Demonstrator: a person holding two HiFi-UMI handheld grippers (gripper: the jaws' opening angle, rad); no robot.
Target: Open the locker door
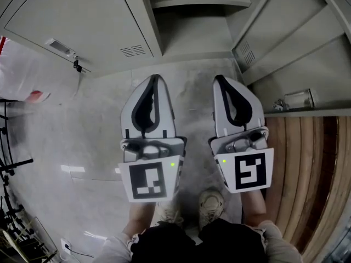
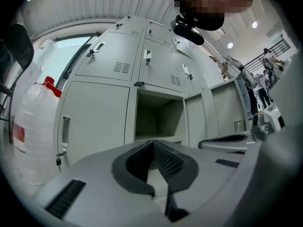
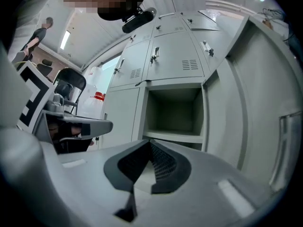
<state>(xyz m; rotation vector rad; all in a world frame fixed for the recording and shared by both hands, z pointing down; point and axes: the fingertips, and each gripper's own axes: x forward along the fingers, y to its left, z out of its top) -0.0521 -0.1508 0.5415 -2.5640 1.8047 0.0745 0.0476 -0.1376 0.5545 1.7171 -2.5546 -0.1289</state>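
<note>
left gripper (image 1: 155,79): jaws clenched together, nothing between | right gripper (image 1: 219,79): jaws clenched together, nothing between | locker door (image 1: 299,48): stands swung open at the right of the bare compartment (image 1: 192,23), apart from both grippers | both grippers point toward this compartment, side by side

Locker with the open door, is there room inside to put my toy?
Yes, the open locker's shelf is bare, between the closed door on its left and its swung-out door. The floor before it is free. It's crowded by the water jug.
</note>
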